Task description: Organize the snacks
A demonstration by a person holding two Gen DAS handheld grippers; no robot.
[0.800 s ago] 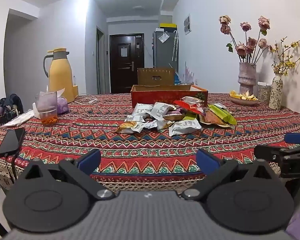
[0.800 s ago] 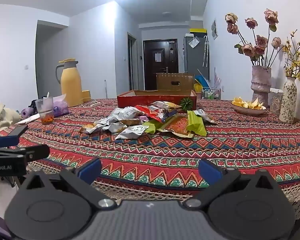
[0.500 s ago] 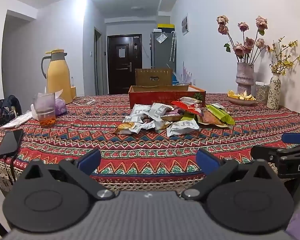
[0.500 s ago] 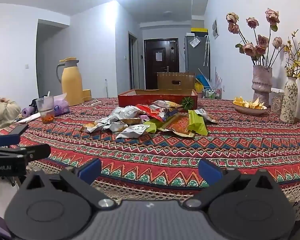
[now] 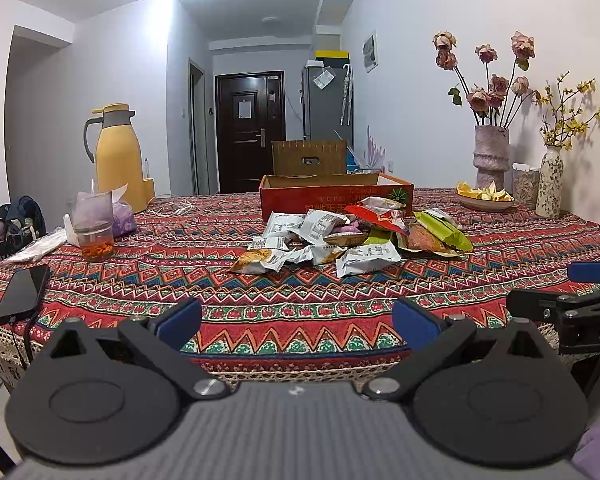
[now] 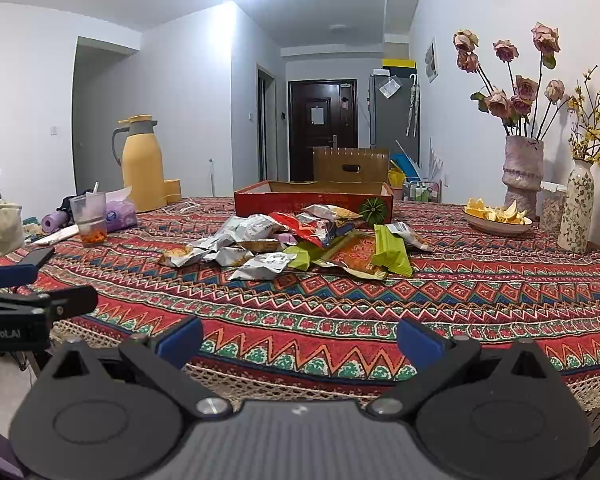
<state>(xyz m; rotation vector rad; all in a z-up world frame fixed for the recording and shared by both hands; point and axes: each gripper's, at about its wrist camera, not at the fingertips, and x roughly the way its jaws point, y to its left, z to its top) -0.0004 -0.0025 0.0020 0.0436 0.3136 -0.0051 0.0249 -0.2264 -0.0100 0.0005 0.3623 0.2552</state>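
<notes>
Two grippers hovering short of the table's near edge, nothing picked up yet. Left gripper (image 5: 296,322) sitting level, blue fingertips (image 5: 179,322) spread wide with only tablecloth (image 5: 300,292) showing between them. Right gripper (image 6: 298,336) matching that pose, fingers (image 6: 418,338) well apart and empty, each tool visible at the edge of the other's view.

Looking ahead at the heap of snack packets (image 5: 352,236), piled mid-table just in front of the red cardboard box (image 5: 336,196), apparently the place they belong. Silver-white packets (image 5: 366,258) lying nearest, a green pouch (image 5: 444,230) and a red wrapper (image 5: 374,216) overlapping behind.

Judging the risks now. Reaching into that overlap, likely pinching two wrappers at once or dragging neighbours across the cloth. Closing on slick, air-filled foil, probably letting a packet squirt out or crushing what is inside. Coming in too low, possibly catching the woven cloth and tugging it, with a plastic cup (image 5: 93,224) of orange bits, a phone (image 5: 22,294) near the table edge and the flower vases (image 5: 492,158) all riding on it. Moving both tools toward one pile, also risking a bump between them.
</notes>
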